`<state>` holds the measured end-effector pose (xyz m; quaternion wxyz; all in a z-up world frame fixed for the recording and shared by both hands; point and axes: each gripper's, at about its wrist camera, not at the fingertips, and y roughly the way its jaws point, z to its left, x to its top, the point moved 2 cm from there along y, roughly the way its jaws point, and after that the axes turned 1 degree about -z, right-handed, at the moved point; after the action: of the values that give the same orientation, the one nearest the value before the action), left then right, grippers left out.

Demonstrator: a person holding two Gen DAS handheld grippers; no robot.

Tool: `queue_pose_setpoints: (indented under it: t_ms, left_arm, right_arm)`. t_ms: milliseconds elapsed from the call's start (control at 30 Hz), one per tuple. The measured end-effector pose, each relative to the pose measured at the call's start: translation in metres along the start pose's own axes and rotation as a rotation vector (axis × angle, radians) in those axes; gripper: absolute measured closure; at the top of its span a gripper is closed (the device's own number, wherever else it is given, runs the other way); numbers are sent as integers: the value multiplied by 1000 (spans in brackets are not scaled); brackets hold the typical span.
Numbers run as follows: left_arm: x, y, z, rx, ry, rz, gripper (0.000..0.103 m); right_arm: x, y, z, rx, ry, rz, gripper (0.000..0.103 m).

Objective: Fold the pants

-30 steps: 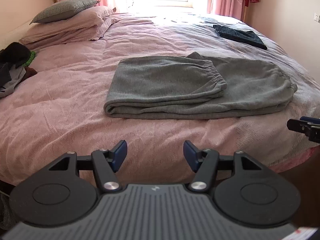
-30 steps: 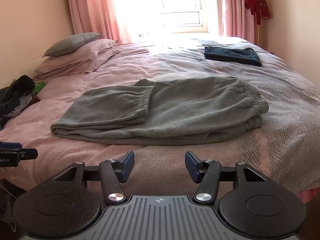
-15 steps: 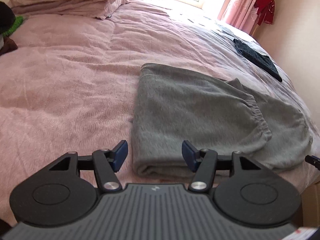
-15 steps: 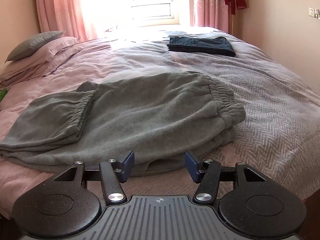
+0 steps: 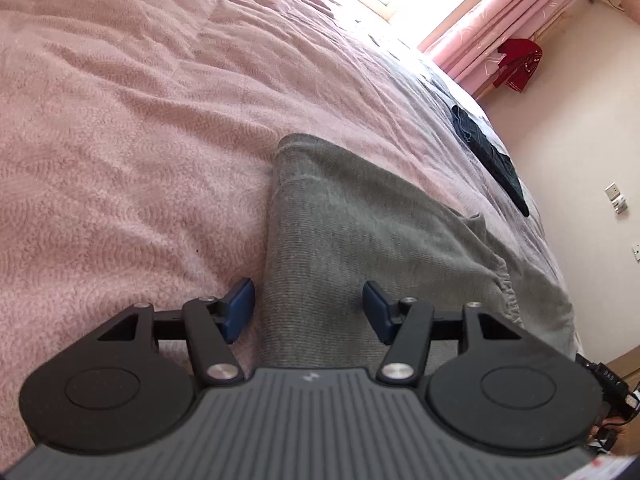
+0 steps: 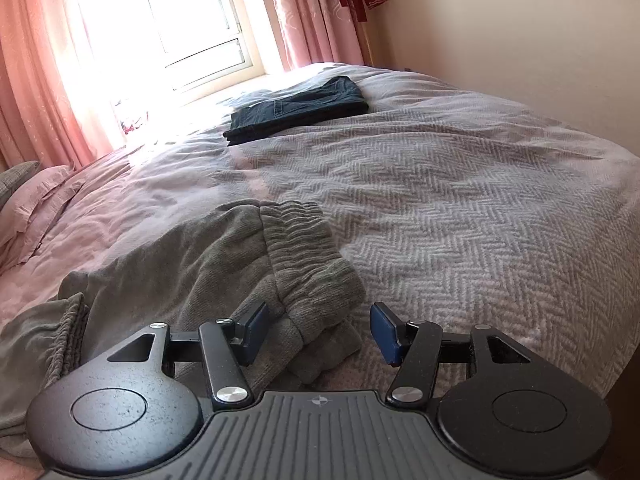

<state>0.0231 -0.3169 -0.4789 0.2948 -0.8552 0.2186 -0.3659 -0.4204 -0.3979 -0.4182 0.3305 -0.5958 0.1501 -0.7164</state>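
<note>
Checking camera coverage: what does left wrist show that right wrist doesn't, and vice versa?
Left wrist only: the folded edge of the grey pants between the open left gripper fingers, and pink bedding.
Right wrist only: the elastic waistband before the open right gripper, the window, and a grey herringbone blanket.
Both: folded dark jeans, pink curtains.

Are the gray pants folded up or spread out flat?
Folded. The gray pants lie in stacked layers, a cuffed leg end doubled back on top.
</note>
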Motion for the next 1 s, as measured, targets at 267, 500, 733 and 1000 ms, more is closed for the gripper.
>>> queue_pose_setpoints:
  t_ms: [267,500,733,1000]
  left_arm:
    - [10,7,11,-64,-75,80,69]
    - [21,-8,-16,-7,-43,76,90]
    - [34,-48,-132,85,156,5,93]
    - [26,-43,-326,113,396,-21,93]
  right_arm:
    - [8,-2,-12,23,-12,9,50]
    - [18,-5,-11,-62,-175,11,50]
    - [30,-10,-36,-68,-221,2,50]
    - [46,-30,-91,-45,-190,-26,50]
